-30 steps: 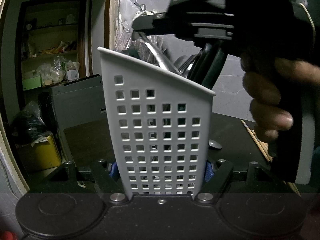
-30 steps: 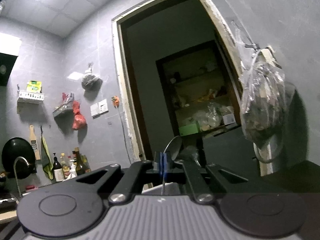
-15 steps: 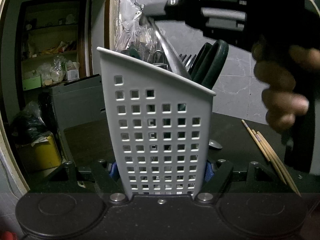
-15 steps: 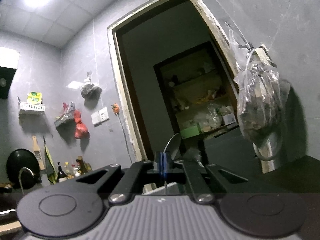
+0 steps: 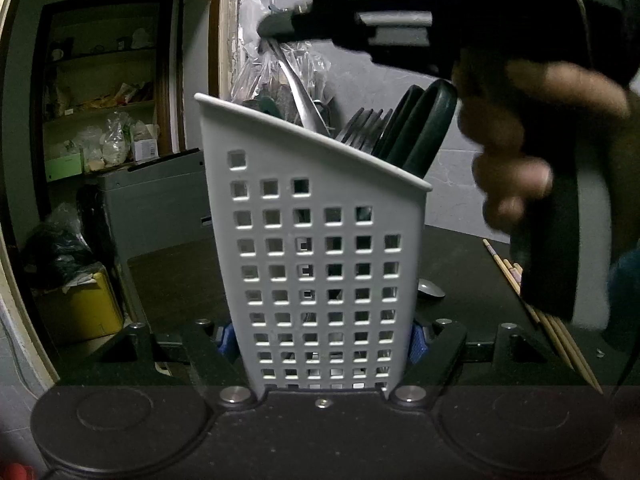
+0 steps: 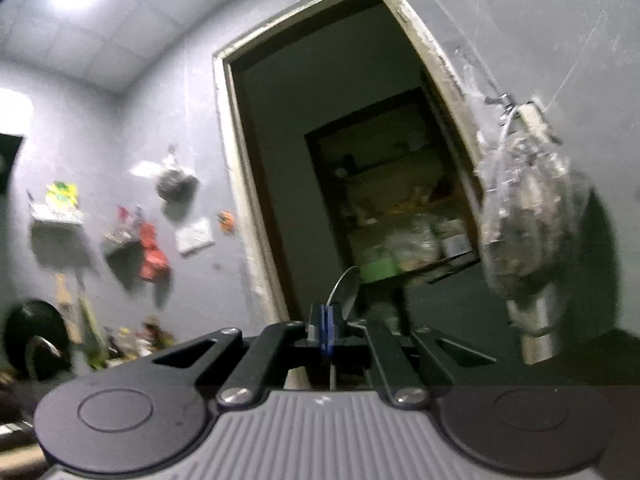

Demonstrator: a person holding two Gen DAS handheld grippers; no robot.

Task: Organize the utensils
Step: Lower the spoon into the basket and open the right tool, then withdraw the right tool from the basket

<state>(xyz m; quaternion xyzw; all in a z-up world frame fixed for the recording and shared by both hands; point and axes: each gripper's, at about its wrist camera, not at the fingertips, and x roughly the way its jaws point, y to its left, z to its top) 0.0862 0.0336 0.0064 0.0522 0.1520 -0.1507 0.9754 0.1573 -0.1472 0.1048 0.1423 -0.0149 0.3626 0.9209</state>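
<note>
One spoon [image 6: 345,286] pinched upright in right gripper [image 6: 325,330].

We see a home kitchen: at the lower left of the right wrist view a black pan [image 6: 34,340] and bottles [image 6: 132,338] line the grey tiled wall, and a doorway shows pantry shelves [image 6: 404,240].
</note>
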